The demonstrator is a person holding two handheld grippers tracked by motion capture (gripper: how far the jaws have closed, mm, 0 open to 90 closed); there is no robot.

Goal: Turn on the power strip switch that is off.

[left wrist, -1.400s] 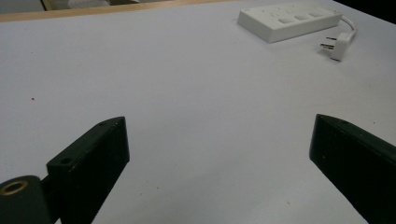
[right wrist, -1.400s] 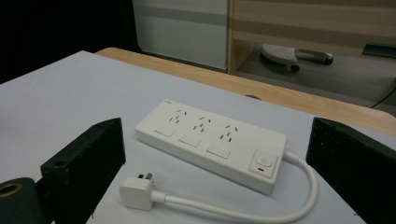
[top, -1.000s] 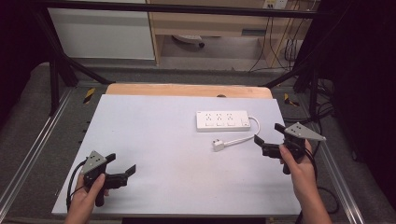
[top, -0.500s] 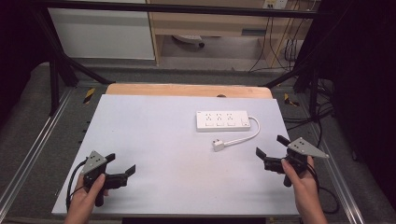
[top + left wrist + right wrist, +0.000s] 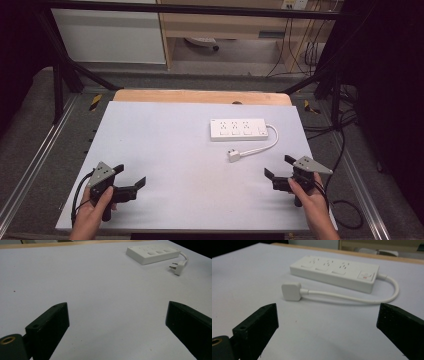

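A white power strip [image 5: 238,129] lies at the back right of the white table [image 5: 165,150], with three socket groups and a switch at its right end [image 5: 366,275]. Its short white cable [image 5: 265,146] loops round to a white plug [image 5: 234,155] lying loose in front of it. My right gripper [image 5: 279,167] rests near the front right edge, open and empty, its jaws pointing at the plug [image 5: 291,291] and strip [image 5: 334,272]. My left gripper [image 5: 129,176] sits at the front left, open and empty. The strip [image 5: 153,254] and plug [image 5: 178,266] lie far off in the left gripper view.
A wooden strip [image 5: 200,96] runs along the table's far edge. Metal rails [image 5: 30,165] flank the table on both sides, and dark frame legs stand behind. Cables [image 5: 345,207] lie on the floor at the right.
My right gripper has drawn back toward the front right edge of the table, away from the plug. The left gripper has stayed put.
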